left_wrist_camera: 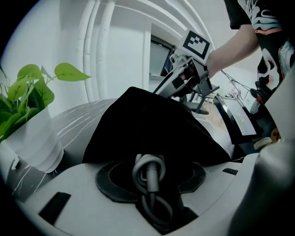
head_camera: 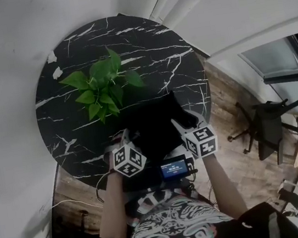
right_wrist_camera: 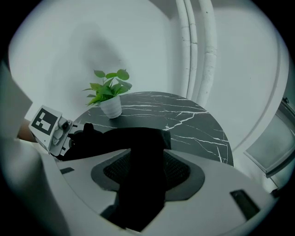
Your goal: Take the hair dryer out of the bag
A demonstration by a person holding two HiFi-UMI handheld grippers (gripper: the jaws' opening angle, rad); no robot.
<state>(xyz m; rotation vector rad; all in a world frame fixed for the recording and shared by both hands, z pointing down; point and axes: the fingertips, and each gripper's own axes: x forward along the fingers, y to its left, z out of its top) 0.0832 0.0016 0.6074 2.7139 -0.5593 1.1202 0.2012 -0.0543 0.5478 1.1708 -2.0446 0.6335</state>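
Observation:
A black cloth bag (head_camera: 152, 123) lies on the round black marble table (head_camera: 143, 44) near its front edge. The hair dryer is not visible; the cloth hides whatever is inside. My left gripper (head_camera: 125, 137) holds the bag's left side. In the left gripper view its jaws (left_wrist_camera: 150, 177) pinch black cloth together with a knotted grey cord (left_wrist_camera: 148, 171). My right gripper (head_camera: 180, 121) holds the bag's right side. A fold of the black bag (right_wrist_camera: 138, 138) fills the gap between its pads (right_wrist_camera: 184, 173).
A green plant in a white pot (head_camera: 102, 86) stands just behind the bag, left of centre. A small device with a lit screen (head_camera: 173, 167) hangs at the person's chest. An office chair (head_camera: 264, 126) stands on the wooden floor at the right.

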